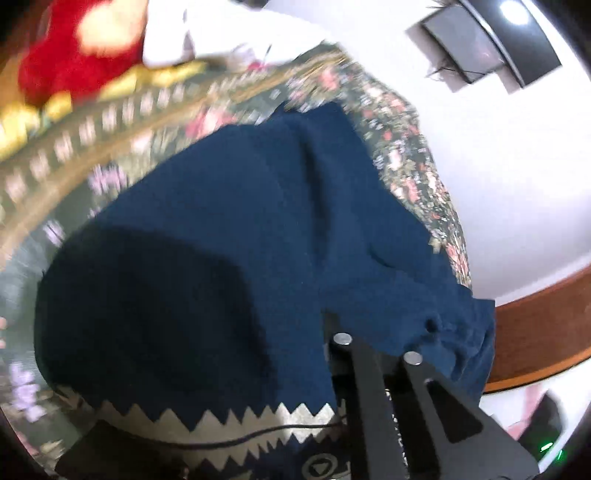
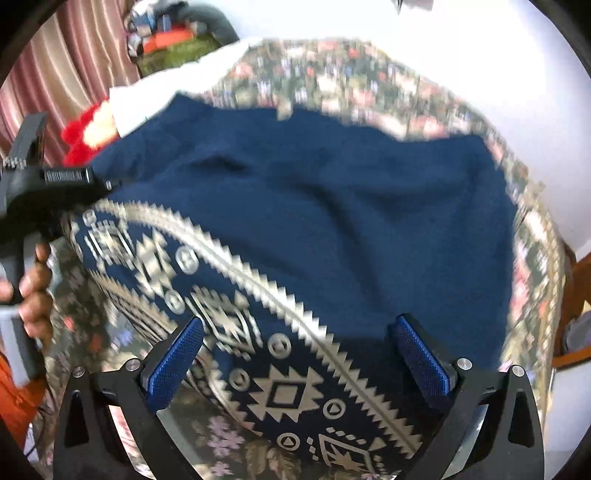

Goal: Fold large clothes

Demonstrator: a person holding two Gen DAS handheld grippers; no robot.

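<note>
**Two tongs over one blue garment**

One large navy garment (image 2: 314, 206) lies spread over a flowered bedcover (image 2: 369, 81), and both tongs are at its near side. The cloth is plain dark blue over most of its width; a band of pale zigzag and diamond pattern (image 2: 280, 391) runs along the edge closest to the right tongs.

The right tongs (image 2: 299, 365) hang above that patterned band with the jaws spread wide. Their blue ribbed pads (image 2: 173, 362) stand well apart, one on each side of the band, and nothing is pinched between them. The cloth passes beneath and between the two pads without either one pressing it.

The left tongs (image 1: 384, 343) are pressed together on the garment. In the left wrist view the black jaws meet just below a bunched fold of blue cloth, which drapes over and around their tips, so the tips themselves are hidden. From the right wrist view the left tongs (image 2: 107, 183) come in at the far left edge of the garment, with a person's hand (image 2: 35, 291) gripping the handle below.

Beyond the garment, ahead of the left tongs, sit a red plush toy (image 1: 70, 62) and a white cloth (image 1: 229, 33). A wooden frame (image 1: 543, 339) shows to the right of the left tongs, past the bedcover's edge. Both views are blurred.
</note>
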